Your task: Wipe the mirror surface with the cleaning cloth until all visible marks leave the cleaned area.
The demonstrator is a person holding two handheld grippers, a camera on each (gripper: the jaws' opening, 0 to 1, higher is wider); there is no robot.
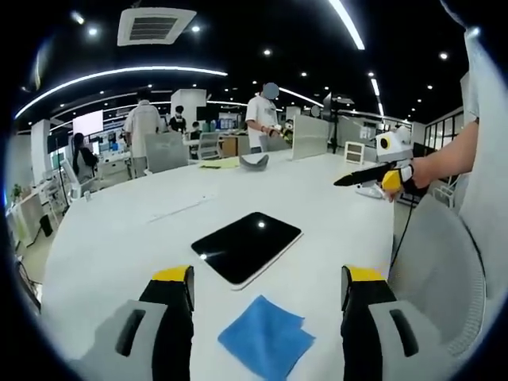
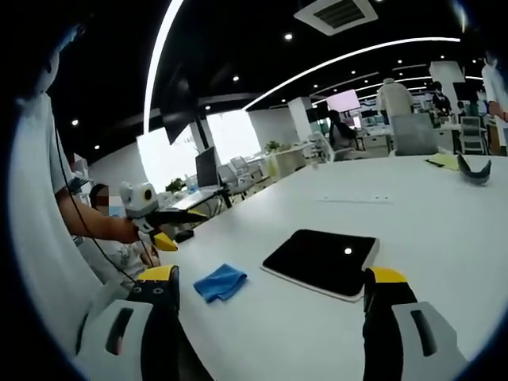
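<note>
Left gripper hangs over the near edge of the white table, its 2 yellow-tipped jaws spread wide w/ nothing between them. Blue cleaning cloth lies flat on the table, roughly centred between those jaws in the left gripper view, a bit rumpled, 1 corner folded over. Just beyond it, close but not touching, sits the mirror: a dark rectangular slab w/ rounded corners and a pale rim, lying flat and turned at an angle, reflecting ceiling lights as bright dots.

In the right gripper view the right gripper is also held above the table, jaws wide apart, empty. Mirror lies between and beyond its jaws; cloth is to the mirror's left, a small gap between them. Left gripper comes in from the left of that view, held by a hand.

In the left gripper view the right gripper shows at right, gripped by a hand above the table's far side. A grey curved object and a yellow sheet lie far back on the table. Several people stand among desks beyond.
</note>
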